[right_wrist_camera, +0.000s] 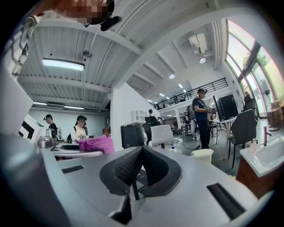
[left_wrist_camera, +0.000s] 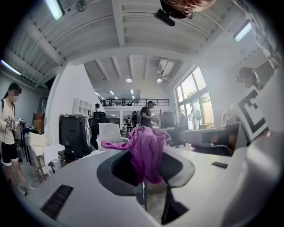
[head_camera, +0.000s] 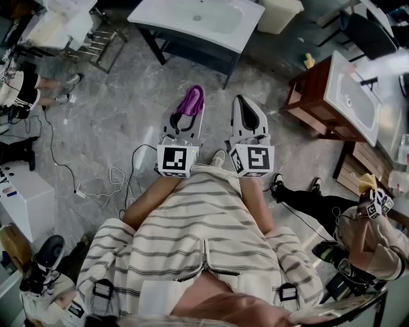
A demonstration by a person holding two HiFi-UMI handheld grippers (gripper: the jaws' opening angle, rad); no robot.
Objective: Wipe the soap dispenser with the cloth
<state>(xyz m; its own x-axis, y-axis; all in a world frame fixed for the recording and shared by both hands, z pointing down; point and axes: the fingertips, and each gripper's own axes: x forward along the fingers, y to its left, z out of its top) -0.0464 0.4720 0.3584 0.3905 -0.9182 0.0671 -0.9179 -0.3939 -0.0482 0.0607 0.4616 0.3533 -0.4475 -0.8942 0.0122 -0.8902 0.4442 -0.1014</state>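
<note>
A purple cloth (head_camera: 191,100) sticks out of my left gripper (head_camera: 185,118), which is shut on it and held level in front of my body. In the left gripper view the cloth (left_wrist_camera: 148,148) bunches up between the dark pads. My right gripper (head_camera: 248,116) sits just to the right of it, also level, with its jaws shut and nothing between them (right_wrist_camera: 138,170). The cloth (right_wrist_camera: 95,143) shows at the left of the right gripper view. No soap dispenser can be made out for certain in any view.
A white washbasin on a dark frame (head_camera: 199,19) stands ahead on the grey floor. A second basin on a wooden cabinet (head_camera: 332,96) is at the right. A seated person (head_camera: 358,236) with grippers is at the lower right. Cables (head_camera: 96,185) lie on the floor at the left.
</note>
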